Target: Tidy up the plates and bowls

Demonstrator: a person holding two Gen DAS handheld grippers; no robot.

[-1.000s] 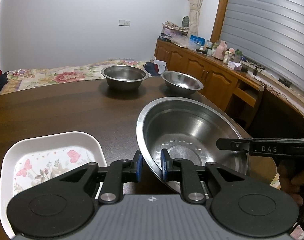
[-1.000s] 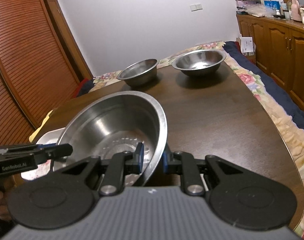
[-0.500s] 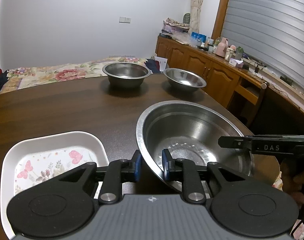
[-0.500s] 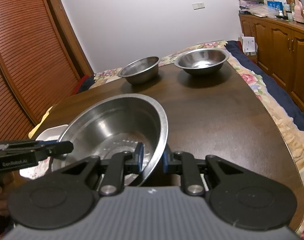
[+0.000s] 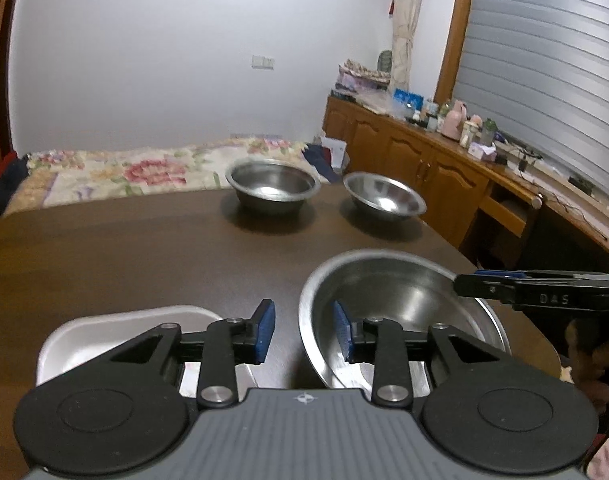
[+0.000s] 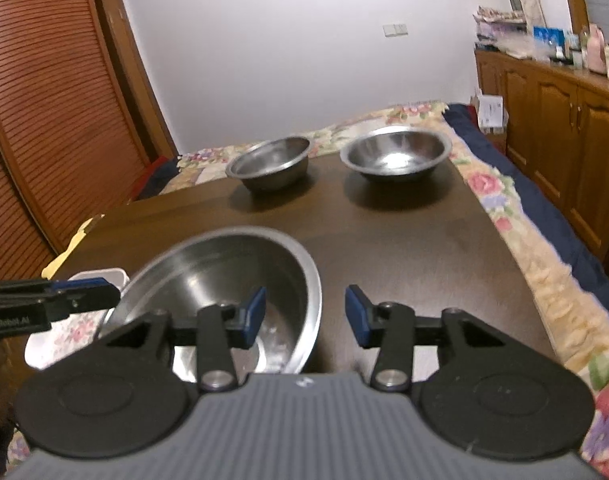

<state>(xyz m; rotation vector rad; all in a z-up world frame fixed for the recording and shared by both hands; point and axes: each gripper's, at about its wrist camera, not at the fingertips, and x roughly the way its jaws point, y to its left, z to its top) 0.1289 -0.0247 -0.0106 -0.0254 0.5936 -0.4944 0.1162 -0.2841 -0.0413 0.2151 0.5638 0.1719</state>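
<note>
A large steel bowl rests on the dark wooden table; it also shows in the right wrist view. My left gripper is open, its jaws straddling the bowl's left rim without gripping. My right gripper is open, straddling the bowl's right rim. A white floral plate lies left of the bowl, and shows in the right wrist view. Two smaller steel bowls stand at the far end: one and another.
The table's right edge borders a floral cloth. Wooden cabinets with clutter stand at the right. A slatted wooden door is at the left. A floral bedspread lies beyond the table.
Both grippers were shut on the large bowl's rim and holding it; now both have opened and the bowl sits lower on the table.
</note>
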